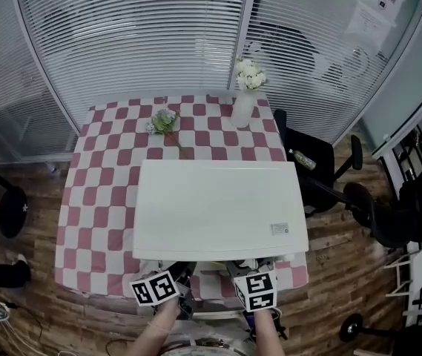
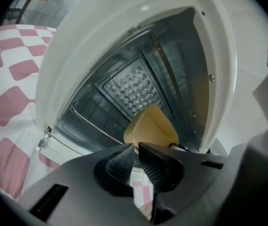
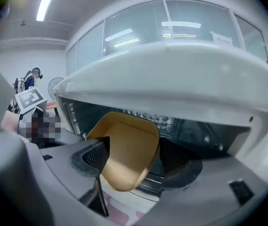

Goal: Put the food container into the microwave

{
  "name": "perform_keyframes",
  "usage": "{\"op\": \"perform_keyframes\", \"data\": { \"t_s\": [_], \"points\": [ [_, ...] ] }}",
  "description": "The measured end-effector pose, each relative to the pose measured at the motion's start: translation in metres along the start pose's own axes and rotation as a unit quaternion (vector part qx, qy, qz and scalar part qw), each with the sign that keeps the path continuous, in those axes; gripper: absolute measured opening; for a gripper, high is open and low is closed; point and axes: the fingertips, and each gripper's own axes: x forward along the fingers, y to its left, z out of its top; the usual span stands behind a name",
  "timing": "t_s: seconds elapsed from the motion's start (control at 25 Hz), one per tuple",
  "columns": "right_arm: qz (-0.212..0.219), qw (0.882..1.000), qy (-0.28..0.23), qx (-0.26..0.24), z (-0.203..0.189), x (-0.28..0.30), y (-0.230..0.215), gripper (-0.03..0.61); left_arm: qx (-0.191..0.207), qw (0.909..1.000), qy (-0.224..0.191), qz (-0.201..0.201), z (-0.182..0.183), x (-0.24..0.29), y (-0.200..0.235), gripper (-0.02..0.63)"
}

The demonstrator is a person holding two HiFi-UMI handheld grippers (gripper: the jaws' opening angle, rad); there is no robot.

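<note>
Though hidden from head view | food container (image 3: 126, 149) between spread right gripper (image 3: 145, 159)

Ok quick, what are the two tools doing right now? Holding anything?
The left tool is closed on the rim of the yellow container.
The right tool is open; the container sits between its jaws, not gripped.

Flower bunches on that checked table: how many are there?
2. A white bunch stands in a vase at the table's far right; a smaller greenish bunch lies left of it. The microwave may hide more.
</note>
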Motion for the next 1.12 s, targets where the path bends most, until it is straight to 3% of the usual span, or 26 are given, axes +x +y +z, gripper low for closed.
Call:
{"op": "perform_keyframes", "data": {
  "t_s": [0.08,0.28,0.36,0.44,0.64,1.12],
  "points": [
    [-0.008,1.0,0.002,-0.001,-0.003,-0.003,-0.002,0.305,-0.004,1.0,-0.002,0.001,0.003,0.002,-0.001,0.03],
    [-0.005,0.999,-0.006,0.053,-0.005,0.015,-0.005,0.305,-0.004,0.9998,-0.019,0.004,0.016,0.002,-0.002,0.028],
    [-0.008,0.999,0.001,0.047,-0.008,0.026,-0.006,0.305,0.02,0.9996,-0.02,0.005,0.02,0.0,-0.004,0.028],
    [-0.009,0.999,0.005,0.035,-0.01,0.035,-0.005,0.305,0.068,0.9974,-0.02,0.009,0.022,-0.002,-0.006,0.028],
    [0.003,0.999,-0.032,0.033,-0.006,0.035,-0.001,0.305,0.176,0.984,-0.023,0.012,0.015,-0.008,-0.018,0.055],
    [-0.002,0.999,-0.05,0.006,-0.007,-0.007,0.006,0.3,0.246,0.9692,0.003,-0.01,-0.001,-0.011,-0.036,0.077]
  ]
}}
